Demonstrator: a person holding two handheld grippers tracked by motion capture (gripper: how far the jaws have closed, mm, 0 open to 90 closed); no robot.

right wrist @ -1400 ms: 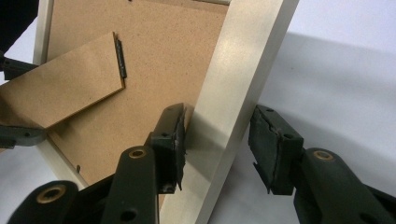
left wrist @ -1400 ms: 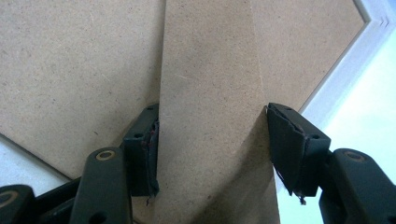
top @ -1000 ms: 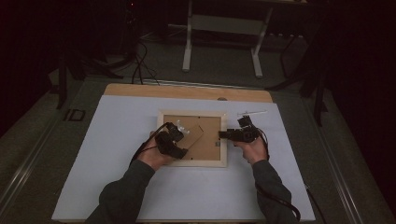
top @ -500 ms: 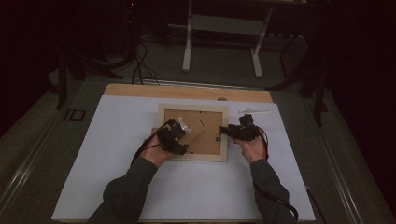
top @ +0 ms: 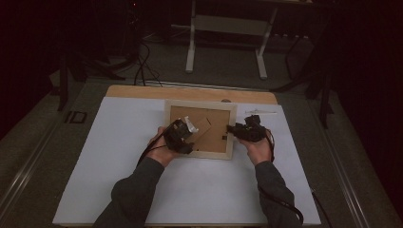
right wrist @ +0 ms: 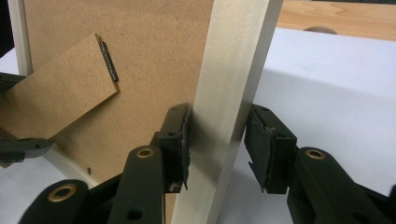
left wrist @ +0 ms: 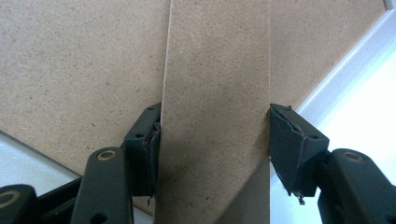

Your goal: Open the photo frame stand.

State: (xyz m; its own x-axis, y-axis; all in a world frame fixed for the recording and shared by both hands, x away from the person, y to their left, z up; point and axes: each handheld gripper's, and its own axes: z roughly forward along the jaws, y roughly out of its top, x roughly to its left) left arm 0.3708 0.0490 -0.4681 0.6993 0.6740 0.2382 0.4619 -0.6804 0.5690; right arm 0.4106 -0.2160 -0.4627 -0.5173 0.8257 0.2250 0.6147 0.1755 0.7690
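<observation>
With the picture frame (top: pixel 200 127) face-down on the surface (top: pixel 119 142), keep the left tool (left wrist: pixel 212 149) pinching the stand flap (left wrist: pixel 217 93). The right tool (right wrist: pixel 217 147) has been closing astride the rail (right wrist: pixel 236 79); seat both pads squarely.

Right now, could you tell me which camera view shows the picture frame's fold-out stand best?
The left gripper view: the stand runs up between that gripper's pads. The right gripper view shows its hinged end at a slant; the high view shows it small, under the left gripper.
</observation>
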